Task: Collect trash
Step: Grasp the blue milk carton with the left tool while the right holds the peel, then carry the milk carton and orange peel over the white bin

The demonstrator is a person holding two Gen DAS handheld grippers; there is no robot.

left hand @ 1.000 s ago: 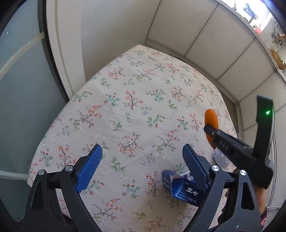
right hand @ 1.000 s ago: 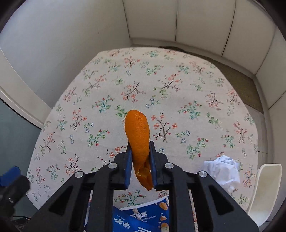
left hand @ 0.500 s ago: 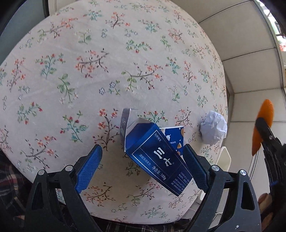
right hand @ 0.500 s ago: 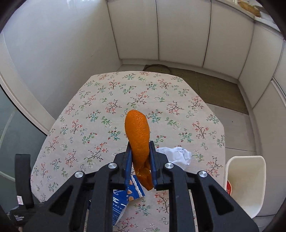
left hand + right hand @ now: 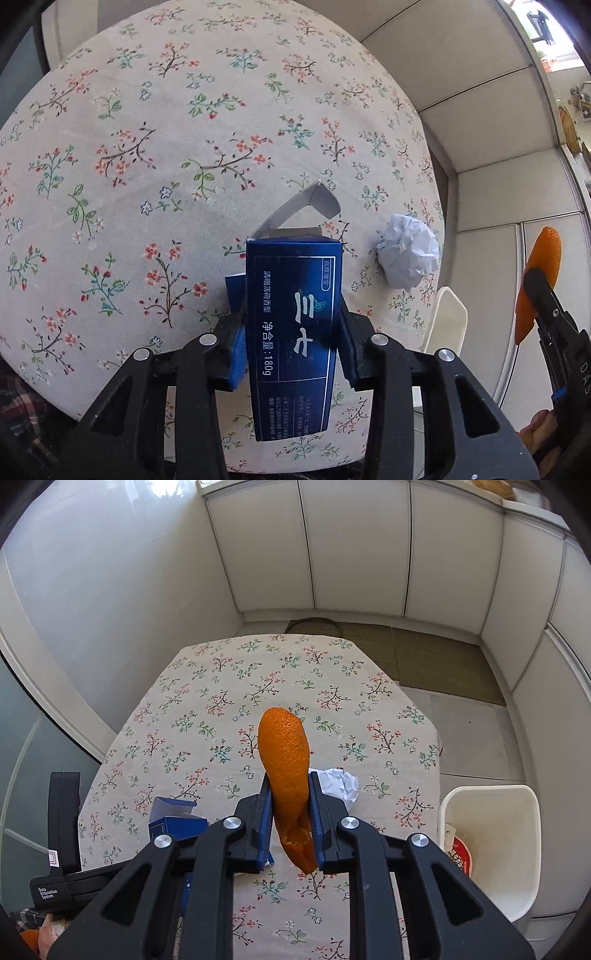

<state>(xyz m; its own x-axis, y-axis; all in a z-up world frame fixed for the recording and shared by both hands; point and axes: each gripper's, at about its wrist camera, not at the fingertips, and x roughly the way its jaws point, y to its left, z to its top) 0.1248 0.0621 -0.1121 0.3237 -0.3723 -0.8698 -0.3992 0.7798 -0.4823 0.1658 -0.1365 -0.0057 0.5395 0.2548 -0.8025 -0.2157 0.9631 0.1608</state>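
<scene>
The left gripper is closing its jaws on the dark blue cardboard carton over the floral-clothed table, while the right gripper clamps a curled orange peel near the white plastic bin.

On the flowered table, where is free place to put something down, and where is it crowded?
The tablecloth is bare from the far edge to the orange peel, and along its left side. It is crowded near the front: the blue carton in the left tool, the crumpled paper, and the white bin beside the right edge.
</scene>
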